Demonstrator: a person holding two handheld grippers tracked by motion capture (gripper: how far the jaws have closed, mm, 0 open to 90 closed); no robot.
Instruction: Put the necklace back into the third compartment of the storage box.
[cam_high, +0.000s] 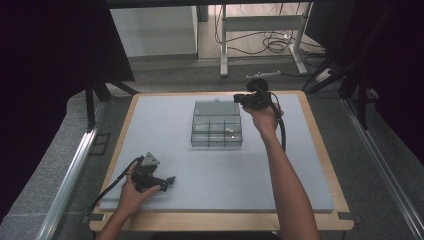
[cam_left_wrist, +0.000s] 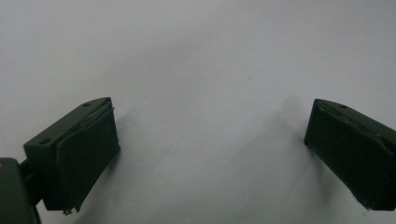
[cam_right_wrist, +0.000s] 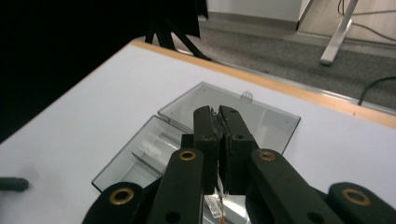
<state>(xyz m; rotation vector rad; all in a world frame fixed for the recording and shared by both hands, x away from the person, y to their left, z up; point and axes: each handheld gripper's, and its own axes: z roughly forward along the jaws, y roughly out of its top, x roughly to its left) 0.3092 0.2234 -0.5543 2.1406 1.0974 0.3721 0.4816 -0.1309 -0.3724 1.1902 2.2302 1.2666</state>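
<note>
Grey matting is covering the bench (cam_high: 165, 115), giving a plain working surface. Mid-bench, a clear compartment box (cam_high: 216, 131) is lying with its lid (cam_right_wrist: 261, 116) folded flat, exposing the cells. Just right of its lid, the right gripper (cam_right_wrist: 218, 122) is hovering, jaws pressed together; whether they are pinching anything is unclear. Near-left, the left gripper (cam_high: 167, 182) is resting, jaws spread wide, empty. A small white item (cam_high: 227, 130) is sitting in one cell, unidentifiable.

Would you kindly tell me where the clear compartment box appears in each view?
High view: clear compartment box at table centre, lid open towards the far edge.
Left gripper view: grey mat between open jaws.
Right gripper view: box behind the shut jaws.
Shared landmark: the grey mat.
</note>
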